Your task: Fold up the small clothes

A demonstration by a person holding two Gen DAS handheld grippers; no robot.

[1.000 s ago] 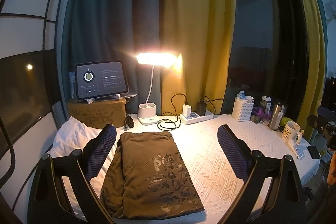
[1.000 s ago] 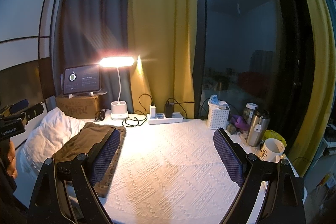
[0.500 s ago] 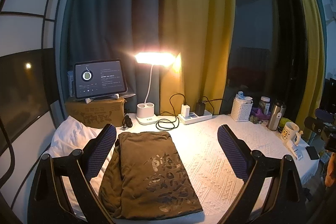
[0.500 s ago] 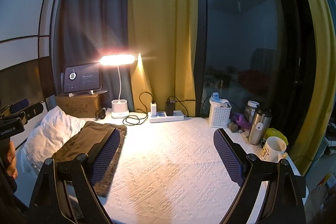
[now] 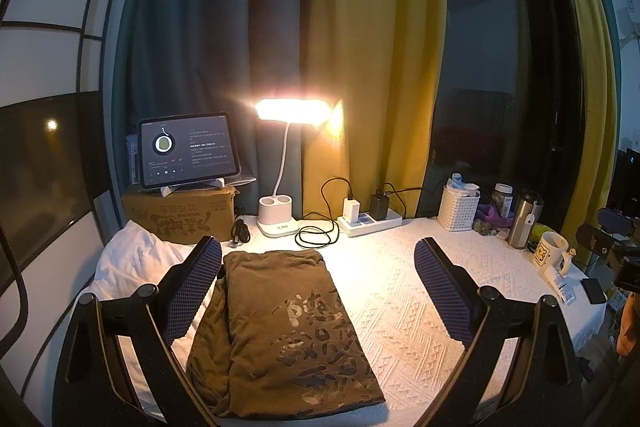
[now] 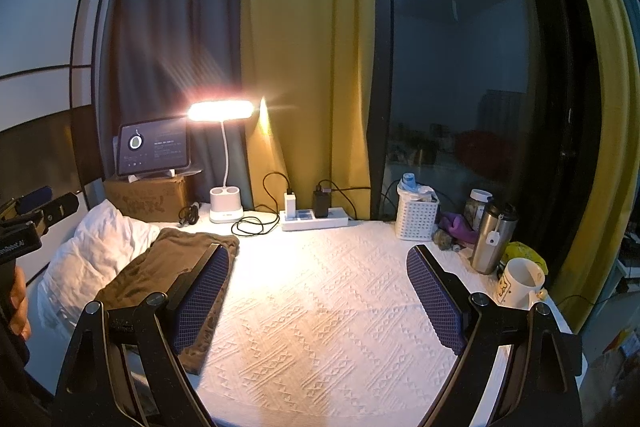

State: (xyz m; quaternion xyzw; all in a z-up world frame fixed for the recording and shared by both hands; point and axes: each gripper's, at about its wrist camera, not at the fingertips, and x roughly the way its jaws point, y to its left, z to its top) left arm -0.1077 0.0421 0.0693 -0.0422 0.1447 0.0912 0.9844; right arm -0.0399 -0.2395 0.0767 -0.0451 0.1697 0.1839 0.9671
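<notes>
On the white bedspread (image 5: 420, 307) by the curtains (image 6: 308, 47), a brown shirt (image 5: 280, 327) lies folded lengthwise at the left. Both tongs, left gripper (image 5: 318, 291) and right gripper (image 6: 318, 297), hang released and empty. I'd pinch both near corners, fold toward the lamp (image 5: 294, 111), and avoid the mug (image 6: 518, 283).

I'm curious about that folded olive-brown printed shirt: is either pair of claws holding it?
No, the folded olive-brown printed shirt lies flat on the white textured cloth, while the left gripper is open above it.
</notes>
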